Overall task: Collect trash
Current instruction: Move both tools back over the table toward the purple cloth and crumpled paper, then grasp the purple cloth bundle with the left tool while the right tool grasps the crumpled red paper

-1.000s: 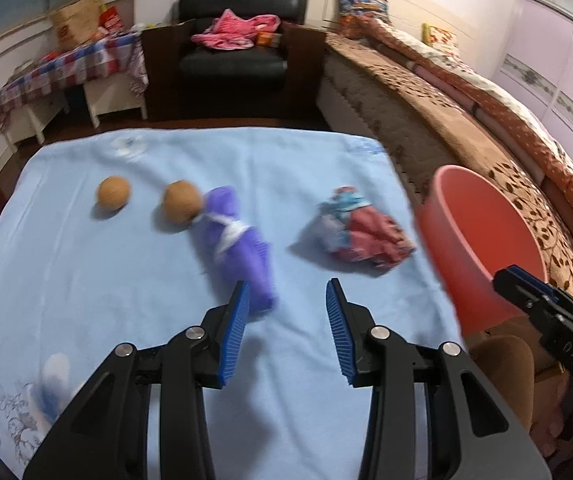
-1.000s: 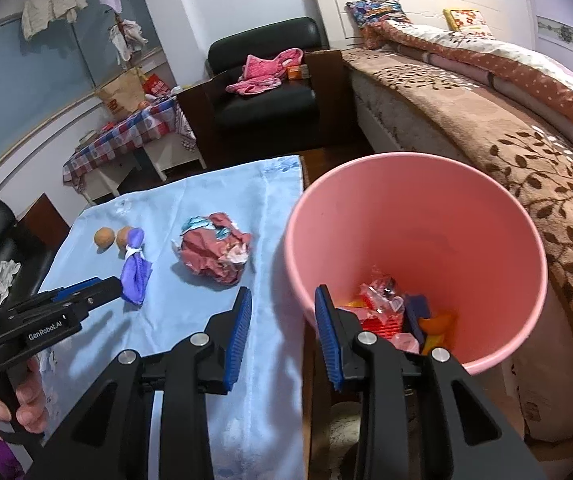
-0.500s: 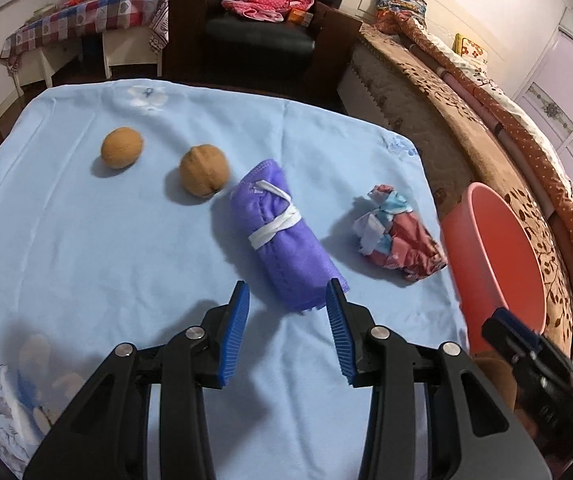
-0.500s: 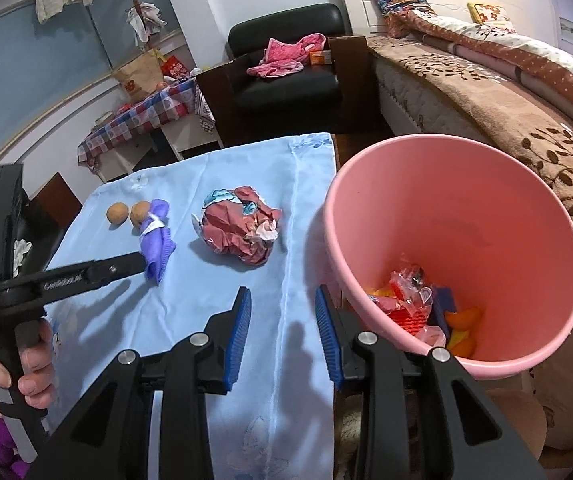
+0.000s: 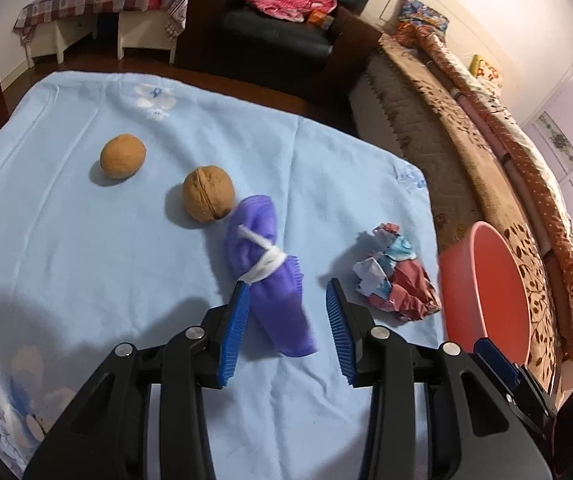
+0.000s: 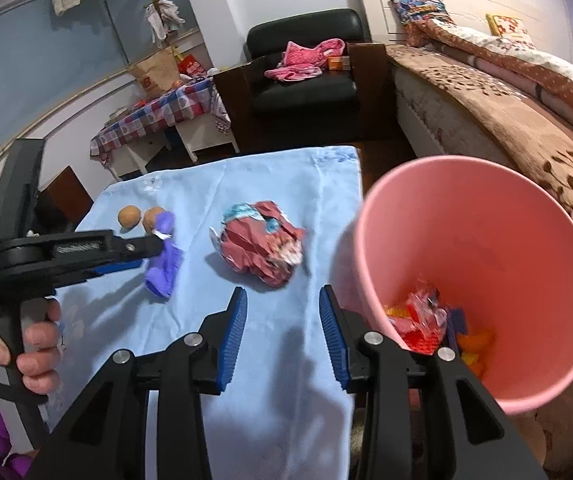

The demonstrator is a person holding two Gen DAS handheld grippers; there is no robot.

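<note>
- Left gripper (image 5: pixel 286 304) spread wide, straddling the near end of the soft purple roll (image 5: pixel 270 276), white tie round it.
- Crumpled paper wad (image 5: pixel 396 282) right of roll; ridged walnut (image 5: pixel 207 193) touching its far end.
- Right gripper (image 6: pixel 282 308) agape, empty, near smooth pink bin (image 6: pixel 486 216).

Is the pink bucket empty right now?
No, the right wrist view shows the pink bucket already holding colourful trash at its bottom.
</note>
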